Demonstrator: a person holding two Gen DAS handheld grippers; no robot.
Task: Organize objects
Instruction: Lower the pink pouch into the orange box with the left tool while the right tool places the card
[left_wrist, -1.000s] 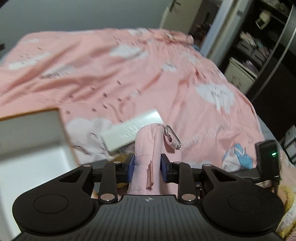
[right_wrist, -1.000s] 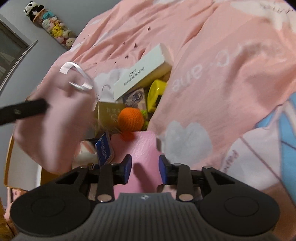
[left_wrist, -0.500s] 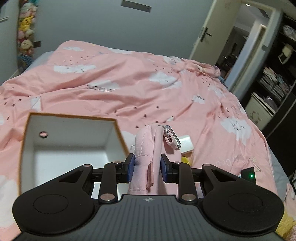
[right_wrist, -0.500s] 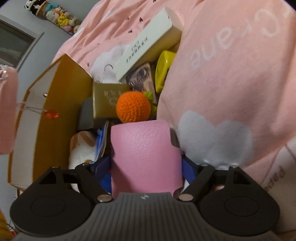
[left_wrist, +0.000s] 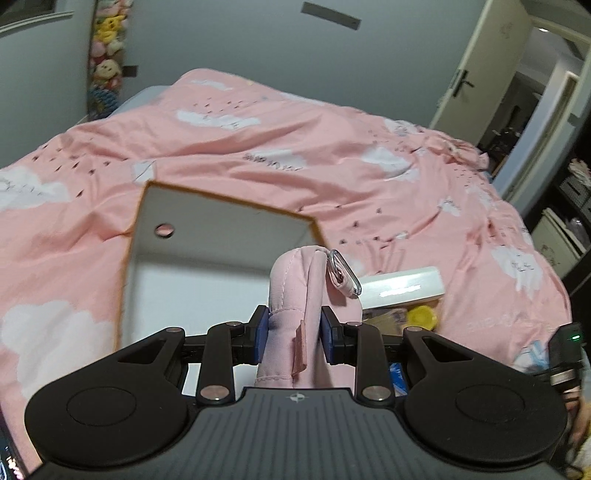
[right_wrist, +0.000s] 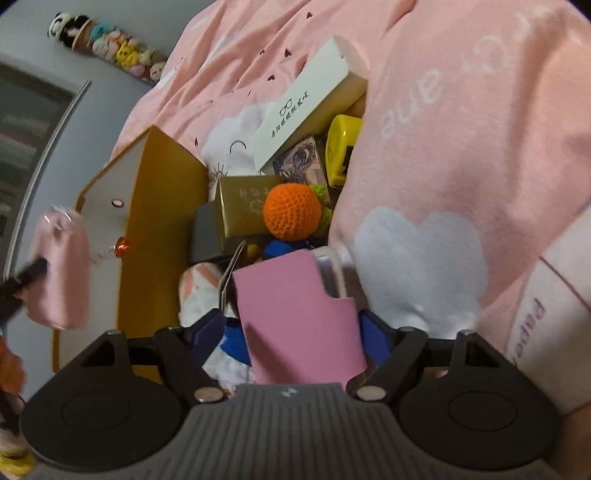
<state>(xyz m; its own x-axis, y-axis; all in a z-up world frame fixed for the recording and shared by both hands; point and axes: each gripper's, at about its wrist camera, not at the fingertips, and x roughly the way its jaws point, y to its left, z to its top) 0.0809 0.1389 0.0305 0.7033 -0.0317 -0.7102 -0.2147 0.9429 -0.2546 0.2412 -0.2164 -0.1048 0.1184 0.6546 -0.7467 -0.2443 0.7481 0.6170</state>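
The pink quilt (left_wrist: 332, 177) with white cloud prints covered the bed and filled most of both views; a row of plush toys (left_wrist: 105, 62) hung on the grey wall behind it. On the quilt stood the open box (left_wrist: 221, 229), white inside with an ochre outer skin and a round hole in its far wall; in the right wrist view the same box (right_wrist: 162, 206) lay to the left of a pile of small items.

The left gripper (left_wrist: 294, 334) was pinching a pale pink fabric pouch (left_wrist: 299, 295) between its blue pads; the pouch stood upright between the fingers, rose past the fingertips, and carried a metal clip (left_wrist: 345, 271) at its upper right; it was held in front of the box opening, near the right-hand wall. In the right wrist view the pouch (right_wrist: 61, 273) appeared blurred at the left, beside the box.

The right gripper (right_wrist: 293, 326) was spread wide, its blue pads set on either side of a flat pink card sleeve (right_wrist: 295, 317); whether the pads touched the sleeve could not be told.

Beyond the sleeve lay the pile: a long white carton (right_wrist: 306, 107) with a spectacles mark; a gold box (right_wrist: 243, 206); an orange crocheted ball (right_wrist: 292, 212) touching the gold box; a yellow item (right_wrist: 341, 147) beside the carton.
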